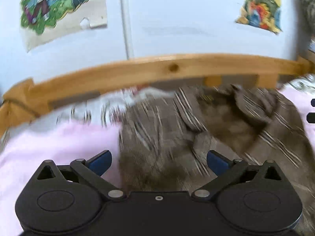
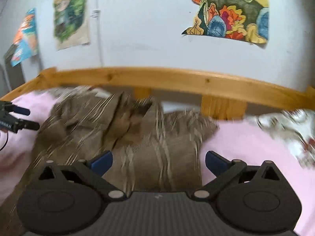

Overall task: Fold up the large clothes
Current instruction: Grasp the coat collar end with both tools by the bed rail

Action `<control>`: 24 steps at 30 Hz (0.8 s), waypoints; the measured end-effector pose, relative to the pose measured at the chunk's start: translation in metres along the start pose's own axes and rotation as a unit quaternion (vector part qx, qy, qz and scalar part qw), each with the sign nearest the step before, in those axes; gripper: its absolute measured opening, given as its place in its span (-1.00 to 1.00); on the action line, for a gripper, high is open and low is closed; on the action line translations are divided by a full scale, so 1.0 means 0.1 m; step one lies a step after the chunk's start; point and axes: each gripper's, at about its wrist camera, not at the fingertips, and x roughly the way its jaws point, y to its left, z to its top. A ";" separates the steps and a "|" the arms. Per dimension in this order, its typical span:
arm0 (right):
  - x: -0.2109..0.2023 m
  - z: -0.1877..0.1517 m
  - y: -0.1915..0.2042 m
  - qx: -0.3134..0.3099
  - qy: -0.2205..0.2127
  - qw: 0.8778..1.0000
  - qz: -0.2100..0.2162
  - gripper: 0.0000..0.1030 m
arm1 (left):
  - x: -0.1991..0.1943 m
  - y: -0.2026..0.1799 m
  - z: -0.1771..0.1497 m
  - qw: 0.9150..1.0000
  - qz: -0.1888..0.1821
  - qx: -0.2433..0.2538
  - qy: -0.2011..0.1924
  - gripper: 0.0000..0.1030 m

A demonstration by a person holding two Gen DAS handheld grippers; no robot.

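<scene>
Now both tongs, L (image 1: 159, 162) & R (image 2: 159, 162), wide, empty, above brown garment (image 1: 167, 137) on pink bed (image 1: 49, 147).

Left gripper (image 1: 159, 162) gapes empty above rumpled brown garment (image 1: 196, 133) on pink sheet (image 1: 59, 143)

Soft even daylight, no glare — strong motion blur on bedding, fisheye bending, dark corners.
</scene>
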 end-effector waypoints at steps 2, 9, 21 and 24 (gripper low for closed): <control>0.32 0.15 0.01 0.002 -0.009 1.000 -0.006 0.91 | 0.24 0.07 0.11 1.000 0.013 0.000 -0.021 0.99; 1.23 0.50 0.18 -0.019 -0.010 1.000 -0.014 0.64 | 0.98 0.17 0.32 0.997 0.056 0.007 -0.045 0.82; 1.99 0.69 0.47 -0.053 0.045 0.995 -0.066 0.16 | 1.29 0.22 0.47 0.997 0.060 0.006 -0.046 0.45; 2.04 0.70 0.46 -0.047 0.048 0.995 -0.069 -0.65 | 1.32 0.23 0.49 0.997 0.065 0.003 -0.035 0.03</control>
